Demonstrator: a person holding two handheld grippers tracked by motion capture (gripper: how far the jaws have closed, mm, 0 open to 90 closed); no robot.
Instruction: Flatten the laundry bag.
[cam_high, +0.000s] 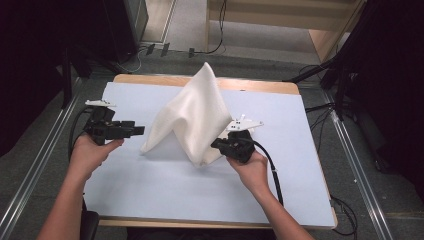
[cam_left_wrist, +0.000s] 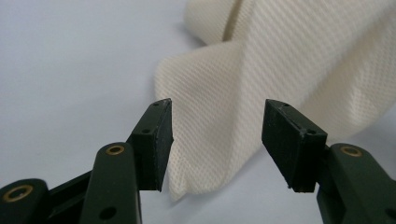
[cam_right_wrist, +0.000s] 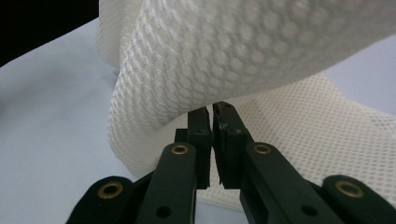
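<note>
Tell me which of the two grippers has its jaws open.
The left gripper: its jaws stand apart with nothing between them, short of the white cloth. The right gripper is pinched shut on the cloth.

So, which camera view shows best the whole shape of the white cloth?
The high view: the white cloth rises there as a full peak on the table. The left gripper view has one hanging corner, the right gripper view a close fold.

We read no text, label, brand, number or sign anywhere: none on the white mesh cloth (cam_high: 192, 117), none on the pale table sheet (cam_high: 165, 185), none on the black jaws.
</note>
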